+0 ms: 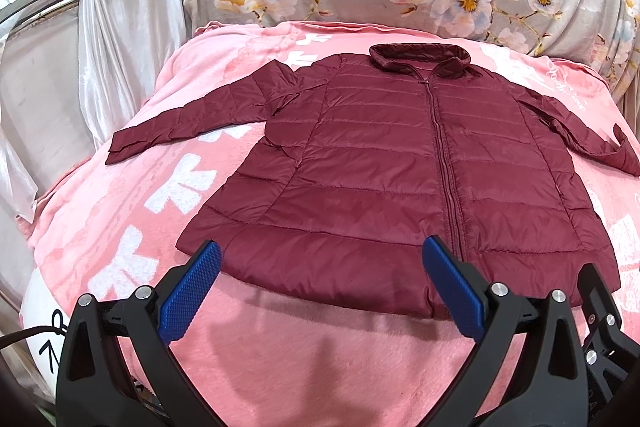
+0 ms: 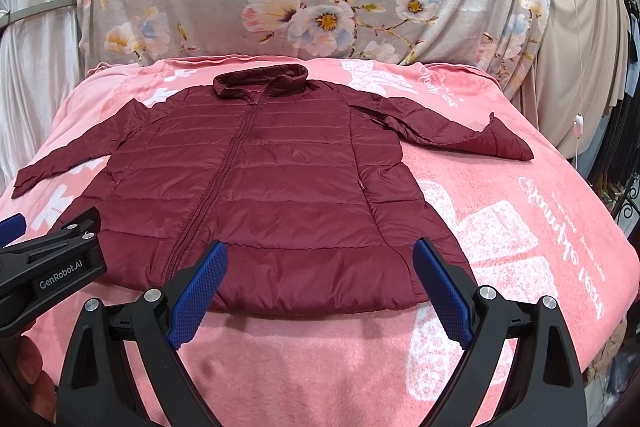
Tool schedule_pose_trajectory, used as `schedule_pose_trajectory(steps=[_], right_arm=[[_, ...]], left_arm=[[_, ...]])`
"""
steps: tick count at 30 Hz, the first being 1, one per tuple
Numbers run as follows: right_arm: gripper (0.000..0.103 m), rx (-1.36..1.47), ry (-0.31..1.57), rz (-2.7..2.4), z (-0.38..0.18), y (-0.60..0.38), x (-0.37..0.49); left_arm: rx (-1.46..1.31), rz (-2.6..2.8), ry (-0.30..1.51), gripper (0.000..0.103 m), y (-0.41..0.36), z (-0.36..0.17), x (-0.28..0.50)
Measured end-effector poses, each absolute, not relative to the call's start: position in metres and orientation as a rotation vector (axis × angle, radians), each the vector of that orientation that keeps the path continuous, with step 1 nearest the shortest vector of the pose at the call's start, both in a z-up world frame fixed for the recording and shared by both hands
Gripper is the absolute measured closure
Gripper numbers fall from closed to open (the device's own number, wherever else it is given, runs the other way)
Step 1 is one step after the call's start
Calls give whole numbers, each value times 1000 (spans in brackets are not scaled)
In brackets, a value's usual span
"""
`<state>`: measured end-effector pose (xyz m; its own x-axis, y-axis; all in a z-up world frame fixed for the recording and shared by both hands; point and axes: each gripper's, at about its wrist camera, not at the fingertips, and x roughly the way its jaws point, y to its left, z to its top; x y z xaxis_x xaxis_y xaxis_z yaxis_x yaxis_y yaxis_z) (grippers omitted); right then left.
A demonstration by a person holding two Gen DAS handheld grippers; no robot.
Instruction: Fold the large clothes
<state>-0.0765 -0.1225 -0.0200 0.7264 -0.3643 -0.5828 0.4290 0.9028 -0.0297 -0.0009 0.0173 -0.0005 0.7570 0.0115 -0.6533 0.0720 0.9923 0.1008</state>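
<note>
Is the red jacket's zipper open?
No, the red jacket lies flat on the pink blanket with its zipper closed up to the collar.

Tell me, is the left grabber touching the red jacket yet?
Cannot tell. In the left wrist view the open left gripper has fingertips overlapping the jacket hem, but neither view shows whether they rest on the fabric or hover above it.

Blanket lettering (image 2: 560, 223) (upside down) seems illegible.
</note>
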Motion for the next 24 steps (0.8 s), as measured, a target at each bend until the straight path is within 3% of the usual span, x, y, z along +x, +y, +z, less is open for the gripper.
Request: schedule_pose_trajectory(steps=[24], right_arm=[[12,74,613,-391,-18,-103,-76]], left_arm=[[116,-12,714,5,36,2,-7]])
